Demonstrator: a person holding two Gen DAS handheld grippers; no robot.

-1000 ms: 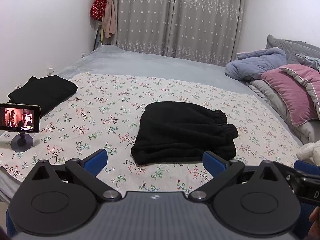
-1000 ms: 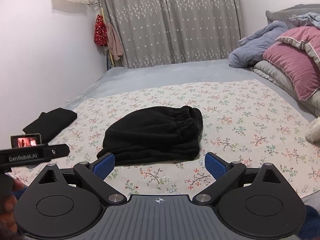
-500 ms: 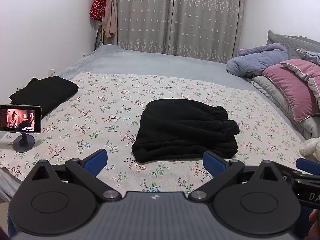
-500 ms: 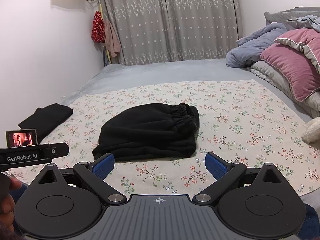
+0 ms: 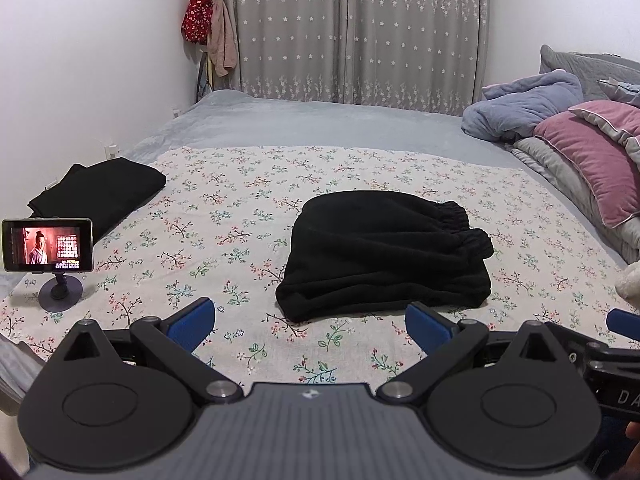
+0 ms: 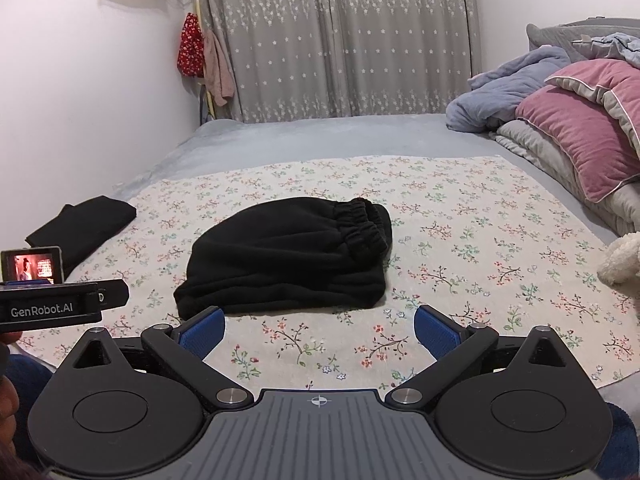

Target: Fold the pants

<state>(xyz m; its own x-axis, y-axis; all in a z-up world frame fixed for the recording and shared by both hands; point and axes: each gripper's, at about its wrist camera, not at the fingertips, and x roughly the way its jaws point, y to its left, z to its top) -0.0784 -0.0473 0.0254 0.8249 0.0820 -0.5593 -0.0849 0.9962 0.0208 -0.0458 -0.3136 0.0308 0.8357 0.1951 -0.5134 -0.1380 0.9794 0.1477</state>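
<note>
left gripper (image 5: pixel 310 326) spread, empty | folded pants (image 5: pixel 384 266) just ahead, apart

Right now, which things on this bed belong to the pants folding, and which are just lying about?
Job:
black pants, folded in the middle of the floral sheet
left gripper, open, empty
right gripper, open, empty

Lying about:
second black garment, folded at the left edge
phone on a stand, video playing
pink pillow
blue blanket
white plush toy
</note>
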